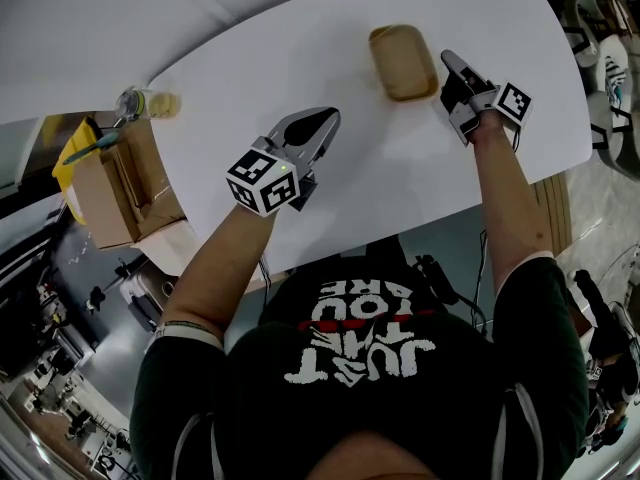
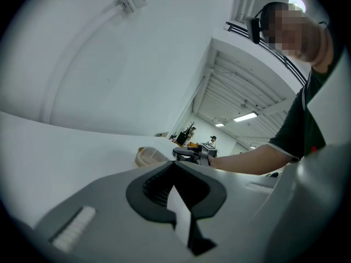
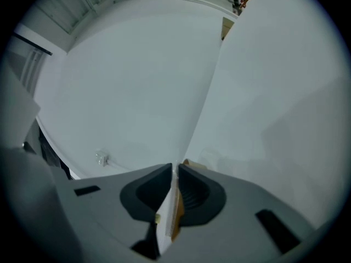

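Tan rectangular container (image 1: 403, 61) is lying on the white table (image 1: 250, 58); we are holding the right gripper (image 1: 450, 62) just right of it, jaws pressed nearly together on nothing, and the left gripper (image 1: 324, 120) left of it, likewise closed and empty.

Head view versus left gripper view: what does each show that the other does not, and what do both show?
Only the head view shows the bottle and the cardboard box at its left. Only the left gripper view shows a wall socket and ceiling lights. Both show the table, the tan container, the right gripper beside it and the left gripper, jaws together.
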A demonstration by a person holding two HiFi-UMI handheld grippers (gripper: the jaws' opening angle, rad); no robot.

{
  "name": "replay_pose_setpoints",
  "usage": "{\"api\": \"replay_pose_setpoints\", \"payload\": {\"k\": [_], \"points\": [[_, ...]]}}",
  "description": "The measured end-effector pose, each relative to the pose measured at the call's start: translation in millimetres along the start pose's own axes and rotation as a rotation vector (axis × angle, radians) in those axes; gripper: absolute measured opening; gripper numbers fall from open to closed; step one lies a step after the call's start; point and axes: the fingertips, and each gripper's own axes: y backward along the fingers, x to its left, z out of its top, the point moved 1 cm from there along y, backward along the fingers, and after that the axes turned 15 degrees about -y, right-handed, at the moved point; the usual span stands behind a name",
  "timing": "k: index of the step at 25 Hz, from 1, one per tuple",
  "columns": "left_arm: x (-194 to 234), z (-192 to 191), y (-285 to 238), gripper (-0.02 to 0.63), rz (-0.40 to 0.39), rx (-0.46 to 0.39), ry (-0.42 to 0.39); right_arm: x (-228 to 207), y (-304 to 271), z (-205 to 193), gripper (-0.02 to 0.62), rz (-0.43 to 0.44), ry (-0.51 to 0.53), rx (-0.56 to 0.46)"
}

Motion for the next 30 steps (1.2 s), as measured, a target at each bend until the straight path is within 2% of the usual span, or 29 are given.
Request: {"api": "replay_pose_setpoints", "payload": {"k": [9,16,25,30], "points": [[0,14,8,0.008,0.003,-0.026,-0.003,35,17,1,0.035,0.091,-0.024,-0.082],[-10,43,13,0.008,0.009,-0.061,-0.029,75,46,11,0.034,0.101,0.056,-0.144],[-30,100,30,0.008,0.033,-0.117,-0.107,147,95,24,0.032,0.094,0.204,-0.223],[-42,136,45,0.008,0.053,-0.155,-0.155,195,120,23,0.032,0.159,0.221,-0.256]]}}
